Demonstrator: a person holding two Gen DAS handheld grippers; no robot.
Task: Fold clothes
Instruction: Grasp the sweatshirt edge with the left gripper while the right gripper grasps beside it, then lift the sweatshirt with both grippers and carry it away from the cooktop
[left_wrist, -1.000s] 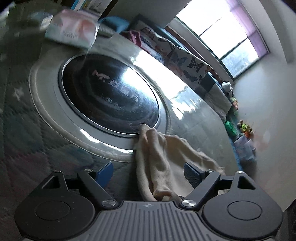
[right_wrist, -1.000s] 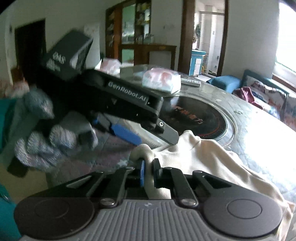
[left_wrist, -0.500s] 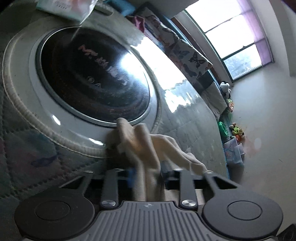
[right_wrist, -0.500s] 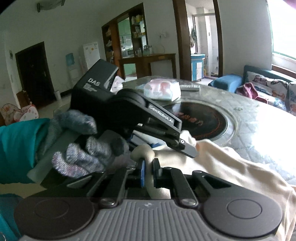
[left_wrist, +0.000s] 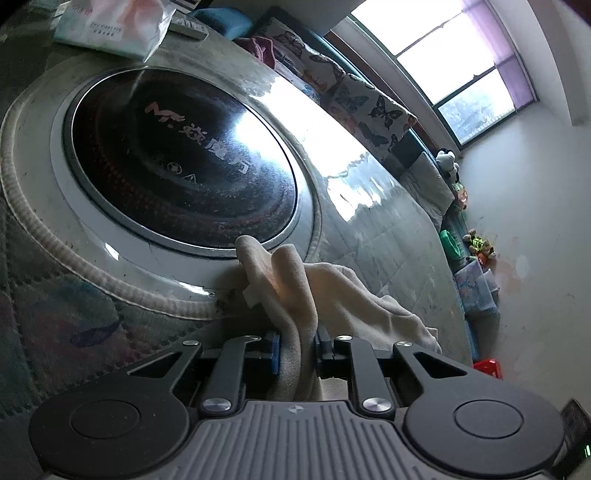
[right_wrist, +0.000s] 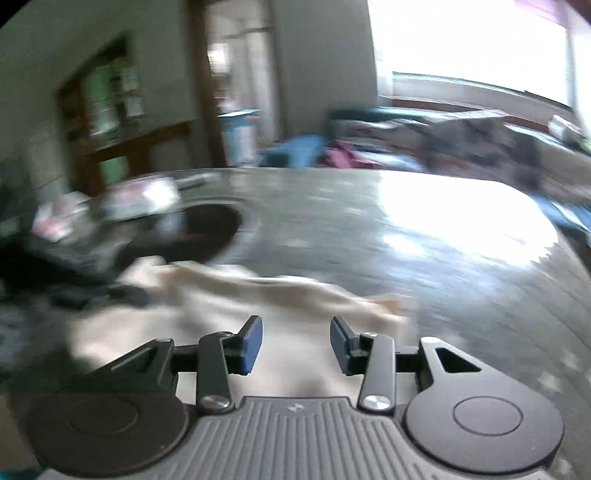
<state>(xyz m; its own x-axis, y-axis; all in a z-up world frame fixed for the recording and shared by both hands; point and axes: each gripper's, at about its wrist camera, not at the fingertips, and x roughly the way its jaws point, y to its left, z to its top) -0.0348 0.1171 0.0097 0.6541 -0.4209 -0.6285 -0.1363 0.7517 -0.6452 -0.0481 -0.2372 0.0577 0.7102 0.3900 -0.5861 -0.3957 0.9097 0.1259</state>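
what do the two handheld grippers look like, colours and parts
Both look alike. The left gripper and the right gripper each have a grey ribbed body, two round black discs at the sides, black linkage arms with silver screws, and blue pads on the fingertips. A small logo marks the ribbed centre.

The whole right wrist view is smeared by motion blur, so the cream garment (right_wrist: 221, 295) and table (right_wrist: 443, 229) lose their detail, while in the left wrist view the tissue pack (left_wrist: 110, 26) is cut off by the top edge.
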